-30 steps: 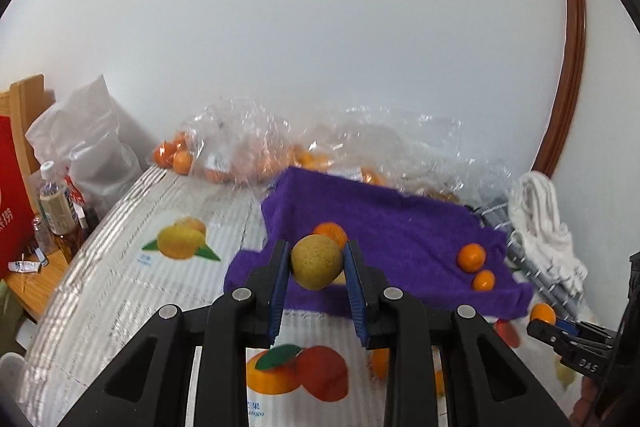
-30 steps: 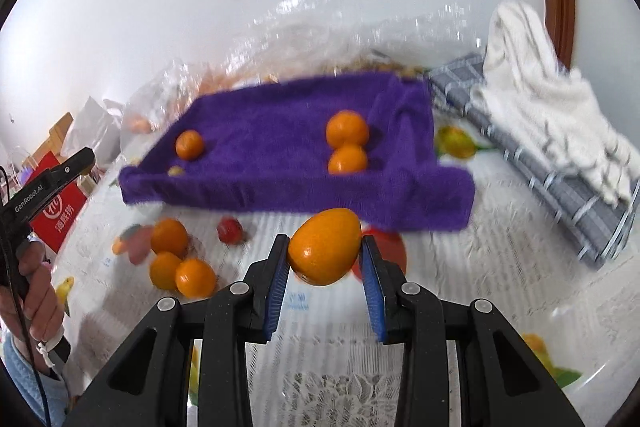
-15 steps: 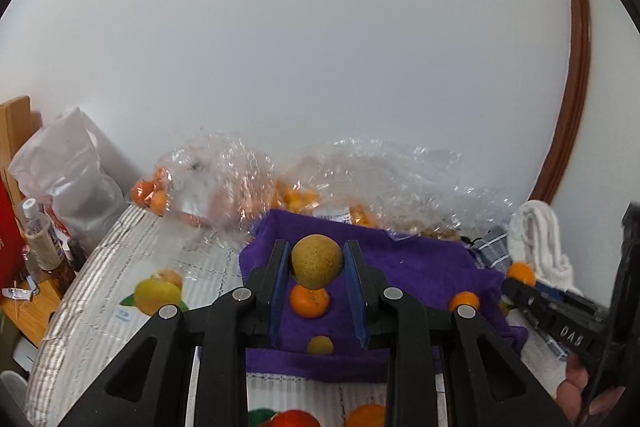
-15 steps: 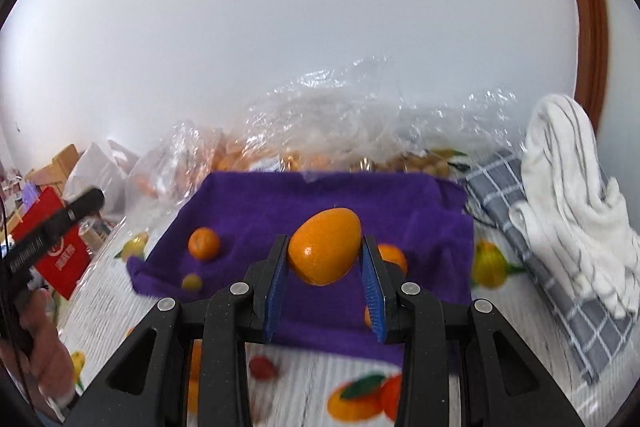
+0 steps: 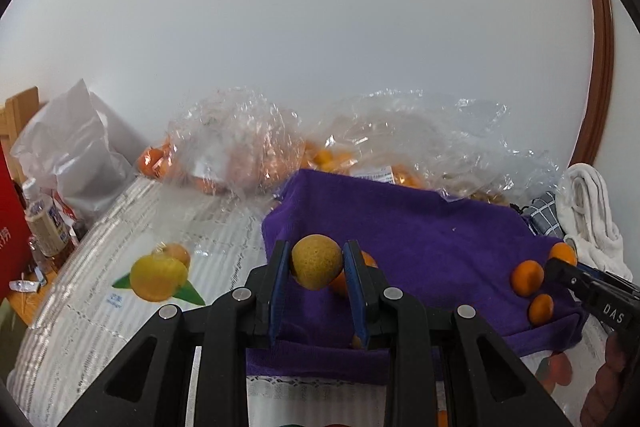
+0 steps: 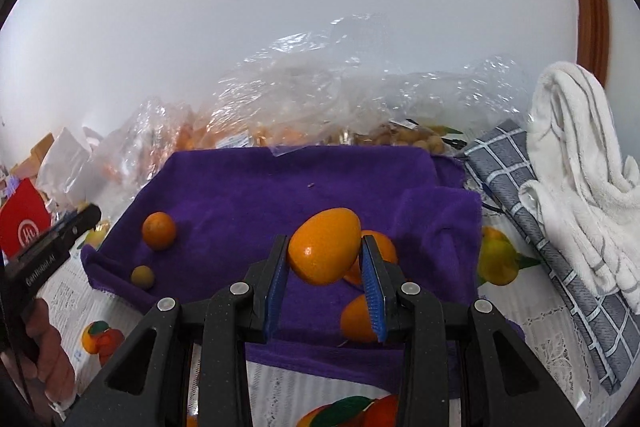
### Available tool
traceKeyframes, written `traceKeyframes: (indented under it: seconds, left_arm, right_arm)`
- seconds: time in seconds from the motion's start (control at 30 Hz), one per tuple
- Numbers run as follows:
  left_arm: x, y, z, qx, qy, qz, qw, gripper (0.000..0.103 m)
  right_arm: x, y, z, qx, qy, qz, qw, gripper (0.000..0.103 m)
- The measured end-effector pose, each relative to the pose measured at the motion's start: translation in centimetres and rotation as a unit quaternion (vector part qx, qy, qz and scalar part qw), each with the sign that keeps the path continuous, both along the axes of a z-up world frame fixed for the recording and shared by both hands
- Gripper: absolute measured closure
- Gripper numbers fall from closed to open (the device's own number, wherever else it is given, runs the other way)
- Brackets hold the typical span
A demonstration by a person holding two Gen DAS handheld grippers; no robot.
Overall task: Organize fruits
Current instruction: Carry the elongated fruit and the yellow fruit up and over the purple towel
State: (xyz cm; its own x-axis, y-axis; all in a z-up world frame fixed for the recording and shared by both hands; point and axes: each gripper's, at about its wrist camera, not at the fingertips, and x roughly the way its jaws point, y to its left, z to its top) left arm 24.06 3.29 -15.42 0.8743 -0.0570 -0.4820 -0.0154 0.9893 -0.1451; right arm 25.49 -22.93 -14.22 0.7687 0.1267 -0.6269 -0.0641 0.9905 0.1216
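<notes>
My left gripper [image 5: 317,269] is shut on a round yellow-brown fruit [image 5: 316,261] and holds it over the near left part of the purple towel [image 5: 432,239]. My right gripper [image 6: 325,259] is shut on an orange egg-shaped fruit [image 6: 323,246] above the towel's [image 6: 280,187] near right part. On the towel lie small oranges [image 5: 527,278] [image 6: 159,230], a small yellow-green fruit [image 6: 142,277] and two oranges partly hidden behind my right fingers [image 6: 374,279]. The right gripper's tip also shows in the left wrist view [image 5: 592,287].
Clear plastic bags of oranges [image 5: 240,155] [image 6: 320,99] lie behind the towel against the white wall. A white towel on a grey checked cloth [image 6: 576,187] lies at the right. Bottles [image 5: 44,227] and a red box [image 6: 22,223] stand at the left. The tablecloth has printed fruit [image 5: 160,277].
Both grippers have moved forward and lower over the purple towel, each still holding its fruit. The towel looks larger and nearer in both views.
</notes>
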Motion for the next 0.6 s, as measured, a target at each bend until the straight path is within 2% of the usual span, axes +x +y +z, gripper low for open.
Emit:
traceKeyframes:
  seconds: [0.13,0.23,0.37,0.47,0.6]
  left_arm:
    - [0.0,-0.1,-0.1,-0.002,-0.004,-0.013,0.9999,0.077]
    - [-0.1,0.1,0.0,-0.017,-0.004,-0.023,0.9996,0.077]
    - [-0.1,0.8,0.3,-0.017,-0.013,-0.015,0.9997,0.077]
    - [-0.2,1.4,0.6,0.006,-0.029,0.006,0.9996,0.077]
    - [0.2,3.0,0.6,-0.019,-0.021,0.008,0.9996,0.077]
  right_arm:
    - [0.1,-0.5,-0.2,0.003,0.0,-0.006,1.0,0.068]
    - [0.1,-0.6,-0.1,0.004,-0.002,-0.008,1.0,0.068]
    - [-0.2,-0.6,0.0,-0.003,-0.01,-0.013,1.0,0.068]
    - [-0.7,-0.5,0.3,-0.02,-0.022,-0.018,0.999,0.068]
    - [-0.7,-0.3,0.3,-0.028,-0.025,-0.014,0.999,0.068]
